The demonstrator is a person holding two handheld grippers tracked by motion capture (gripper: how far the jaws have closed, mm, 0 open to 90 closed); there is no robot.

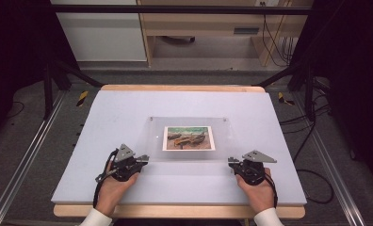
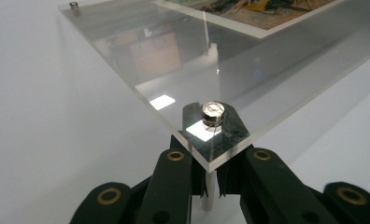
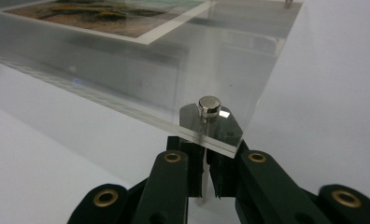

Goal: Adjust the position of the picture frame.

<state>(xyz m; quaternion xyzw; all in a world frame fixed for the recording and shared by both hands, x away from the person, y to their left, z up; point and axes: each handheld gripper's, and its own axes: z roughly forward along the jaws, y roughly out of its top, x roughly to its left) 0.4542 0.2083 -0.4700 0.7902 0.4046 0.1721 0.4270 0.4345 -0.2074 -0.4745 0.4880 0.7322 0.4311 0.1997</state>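
Acrylic frame (image 1: pixel 189 139), near corners between left tongs (image 1: pixel 144 159), right tongs (image 1: pixel 231 161)

Even overhead light on pale table (image 1: pixel 128 108), dark surrounds, bright window glare on acrylic panel (image 2: pixel 164 100), far picture (image 3: pixel 103 18) soft, near jaws slightly blurred
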